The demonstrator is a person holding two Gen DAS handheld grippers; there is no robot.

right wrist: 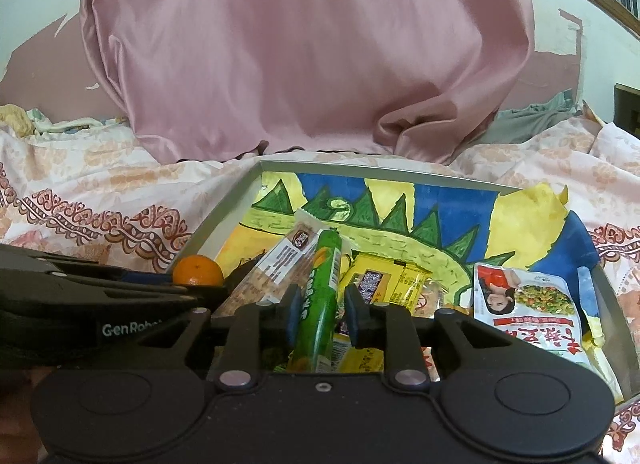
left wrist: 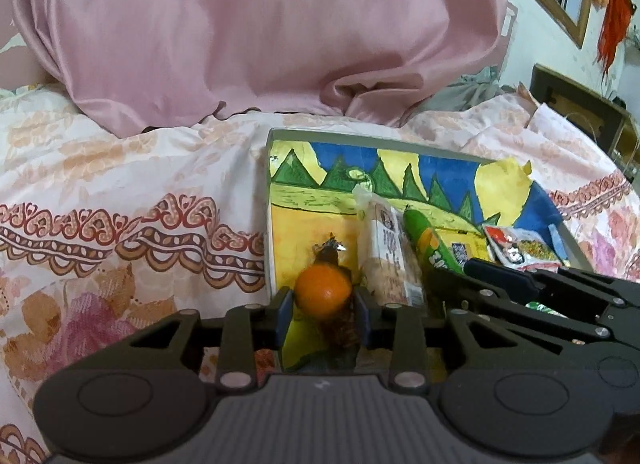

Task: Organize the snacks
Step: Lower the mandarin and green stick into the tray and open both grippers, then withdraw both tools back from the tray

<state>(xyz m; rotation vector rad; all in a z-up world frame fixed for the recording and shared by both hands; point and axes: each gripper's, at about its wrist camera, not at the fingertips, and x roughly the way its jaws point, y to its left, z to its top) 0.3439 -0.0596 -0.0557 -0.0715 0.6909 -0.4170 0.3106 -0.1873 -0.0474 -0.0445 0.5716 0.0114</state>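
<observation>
The left gripper (left wrist: 323,310) brackets an orange (left wrist: 323,291), its pads just clear, at the tray's (right wrist: 224,208) left wall. The right gripper (right wrist: 320,314) loosely straddles a green tube (right wrist: 320,304) mid-tray. The far half is bare.

Orange fruit (left wrist: 323,291), green tube (right wrist: 322,296), pink floral bedsheet (left wrist: 120,192), yellow/blue/green painted tray (right wrist: 224,220).

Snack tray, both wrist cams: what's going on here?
A person with a gripper in each hand is sorting snacks into a painted tray on a bed. The left gripper has an orange between its fingers, low over the tray's near left corner. The right gripper straddles a green tube snack, with visible gaps beside it. A beige wrapped bar, yellow packets and a red-and-white pouch already lie inside.
</observation>
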